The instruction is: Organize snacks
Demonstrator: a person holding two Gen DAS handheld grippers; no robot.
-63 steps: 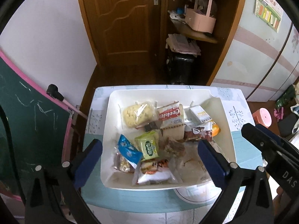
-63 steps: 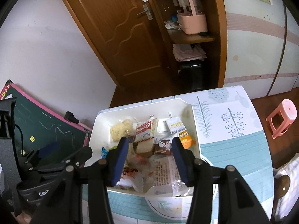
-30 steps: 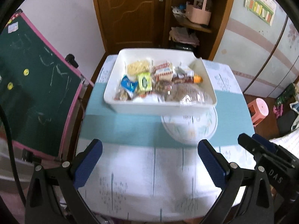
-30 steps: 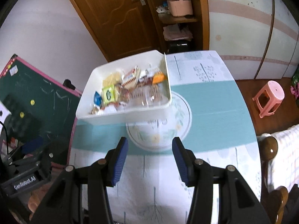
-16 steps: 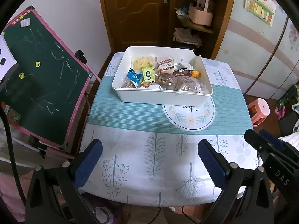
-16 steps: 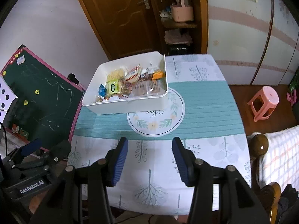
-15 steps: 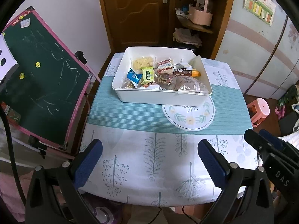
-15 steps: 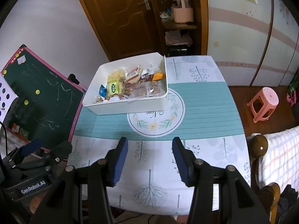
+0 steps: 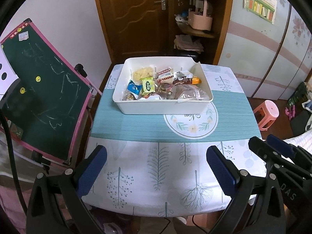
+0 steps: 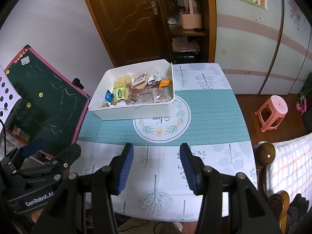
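The white bin (image 9: 161, 106) sat above the middle of the left wrist frame, on the far half of the surface (image 9: 156, 167), its near right corner overlapping the round floral print (image 9: 192, 124) on the teal band of the cloth. Inside lay the snacks (image 9: 156, 86), all loose and jumbled: a pale yellow packet (image 9: 142, 73) at the back, a blue wrapper (image 9: 134, 88) and a green packet (image 9: 148, 85) on the left, a red-and-white biscuit pack (image 9: 165, 73), an orange bar (image 9: 196, 81), and a large clear bag (image 9: 192, 93) at the near right wall. No packet lay on the cloth outside the bin.

The left tool (image 9: 156, 172) filled the bottom of its frame, its blue pads spread wide with nothing between them, well short of the bin. The right tool (image 10: 157, 170), low in its own frame, stood about half spread and also empty.

Judging from this, the gathering step looked finished, with both tools clear of the bin. If more sorting were wanted, the next move would call for a reach forward across the bare cloth and down into the bin, picking one packet cleanly from the tangle; the slippery clear bag would likely need a narrow pinch at its edge.

To the left stood a green chalkboard (image 9: 39, 89); a pink stool (image 9: 268, 113) sat at the right.
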